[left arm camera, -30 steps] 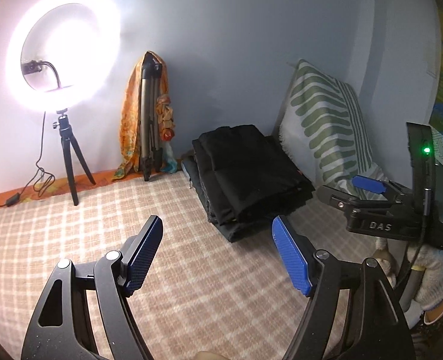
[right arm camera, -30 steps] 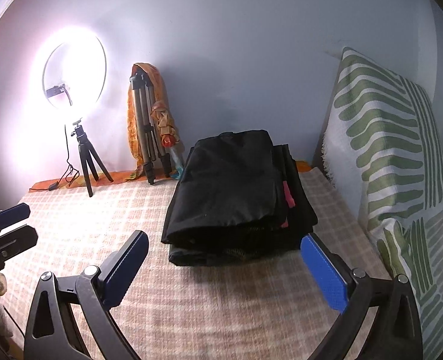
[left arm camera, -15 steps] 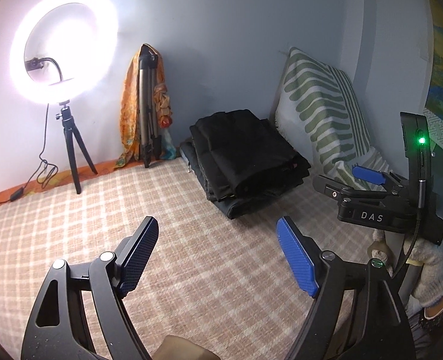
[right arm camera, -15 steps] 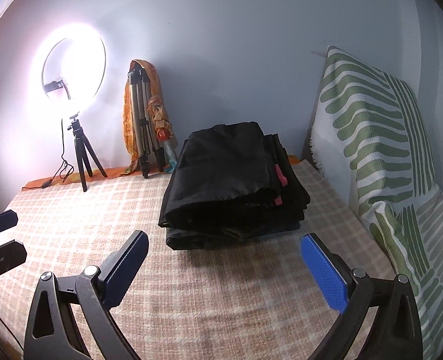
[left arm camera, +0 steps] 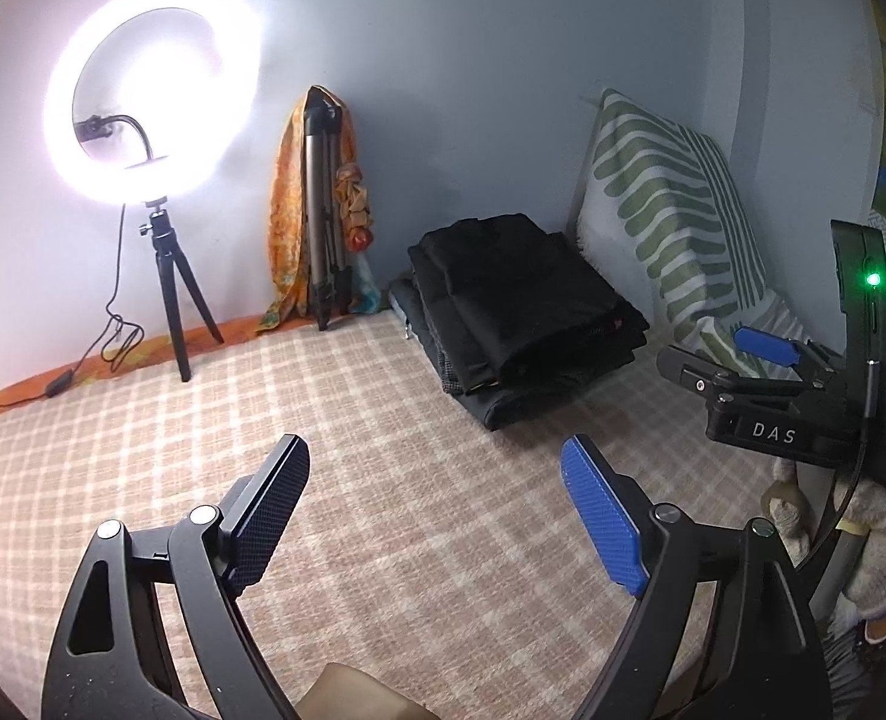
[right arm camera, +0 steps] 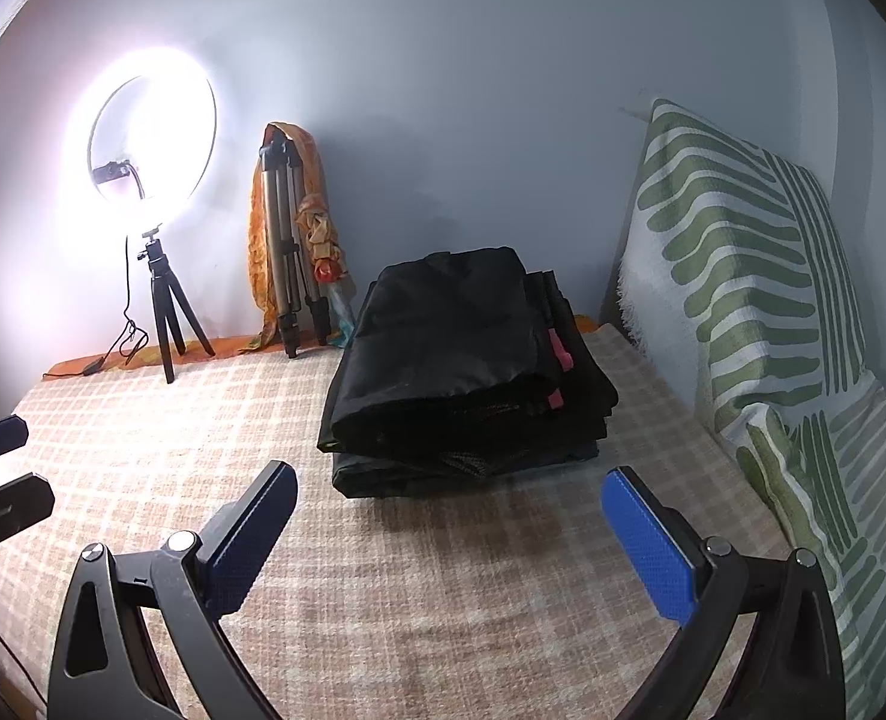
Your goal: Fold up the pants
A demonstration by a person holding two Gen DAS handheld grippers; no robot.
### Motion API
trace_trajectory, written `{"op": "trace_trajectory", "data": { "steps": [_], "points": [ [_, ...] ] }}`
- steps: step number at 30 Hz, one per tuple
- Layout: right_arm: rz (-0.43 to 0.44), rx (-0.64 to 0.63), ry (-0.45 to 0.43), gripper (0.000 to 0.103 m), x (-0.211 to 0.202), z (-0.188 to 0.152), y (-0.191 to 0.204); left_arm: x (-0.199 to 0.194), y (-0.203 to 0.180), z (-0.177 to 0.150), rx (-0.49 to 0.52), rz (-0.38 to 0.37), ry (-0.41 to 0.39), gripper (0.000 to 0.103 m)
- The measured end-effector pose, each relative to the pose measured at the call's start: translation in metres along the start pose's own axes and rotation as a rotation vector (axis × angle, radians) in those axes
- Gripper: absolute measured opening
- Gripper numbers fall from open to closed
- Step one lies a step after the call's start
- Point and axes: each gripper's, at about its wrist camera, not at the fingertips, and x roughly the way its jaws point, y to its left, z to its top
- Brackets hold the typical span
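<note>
A stack of folded black pants (right arm camera: 466,372) lies on the checked bedcover, near the far wall; the same stack (left arm camera: 520,312) shows in the left wrist view. My right gripper (right arm camera: 448,516) hovers just in front of the stack, open, with only bedcover between its blue pads. My left gripper (left arm camera: 437,498) hangs over the bedcover, short of the stack and to its left; its jaws are opening and hold nothing. The right gripper (left arm camera: 766,354) appears at the right edge of the left wrist view, held by a gloved hand (left arm camera: 868,534).
A lit ring light on a small tripod (right arm camera: 155,192) stands at the back left with its cable on the bed. A folded tripod draped in orange cloth (right arm camera: 290,252) leans on the wall. A green-striped pillow (right arm camera: 760,300) rests against the right wall.
Both grippers have drawn back a little from the stack and dipped slightly. The left jaws have spread wider. The stack has not moved.
</note>
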Motion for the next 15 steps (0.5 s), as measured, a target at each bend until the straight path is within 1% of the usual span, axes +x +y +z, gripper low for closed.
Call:
{"op": "trace_trajectory", "data": {
  "steps": [8, 15],
  "points": [
    [-0.001, 0.002, 0.01, 0.103, 0.0061, -0.0014, -0.0006, 0.0018, 0.0003, -0.0014, -0.005, -0.011, 0.018, 0.086],
    [-0.001, 0.012, 0.018, 0.103, 0.0079, -0.0039, -0.0025, 0.0022, 0.0007, -0.0014, -0.004, -0.007, 0.019, 0.086]
  ]
}}
